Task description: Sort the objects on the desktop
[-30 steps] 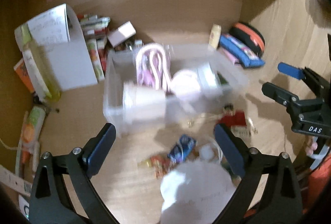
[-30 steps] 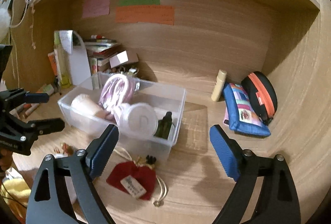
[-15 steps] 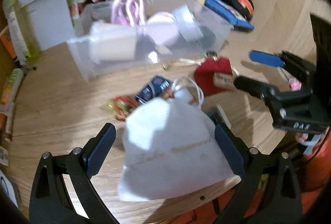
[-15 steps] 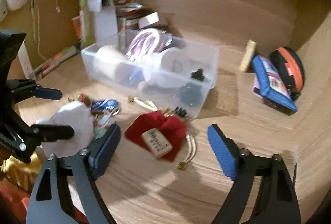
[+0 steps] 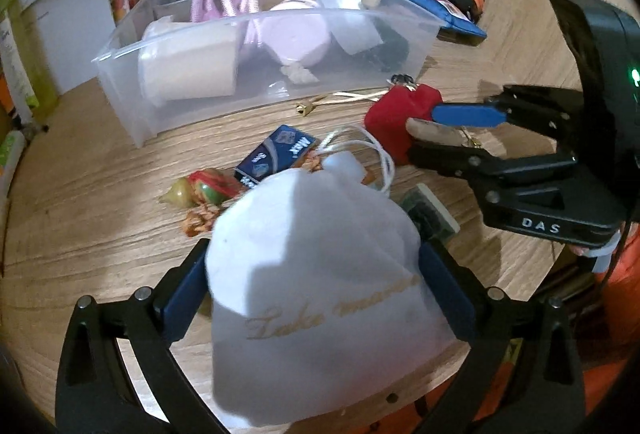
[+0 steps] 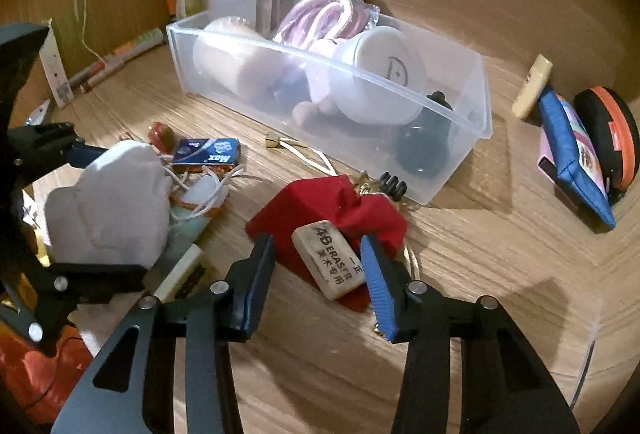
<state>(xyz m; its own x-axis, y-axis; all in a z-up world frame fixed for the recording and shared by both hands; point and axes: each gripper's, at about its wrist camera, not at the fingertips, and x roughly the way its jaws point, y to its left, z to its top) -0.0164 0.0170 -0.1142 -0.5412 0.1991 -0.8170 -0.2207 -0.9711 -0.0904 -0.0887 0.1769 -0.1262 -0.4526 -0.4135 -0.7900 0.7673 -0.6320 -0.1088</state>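
A white drawstring pouch bulges between the fingers of my left gripper, which stands wide open around it at the desk's front edge. A red cloth pouch lies in front of the clear bin, with a worn eraser on top of it. My right gripper straddles the eraser and the pouch, and its jaws are closing. A strip of red cloth still shows between the left pad and the eraser. From the left wrist, the right gripper has the eraser between its fingers.
The bin holds a pink cord, a white cup and a round case. A blue staples box, wrapped sweets and a small green box lie beside the white pouch. A blue pencil case and black-orange case sit far right.
Both grippers have come down toward the desk. The right jaws have narrowed around the red pouch and eraser. The white pouch now sits between the left fingers, whose width is unchanged.
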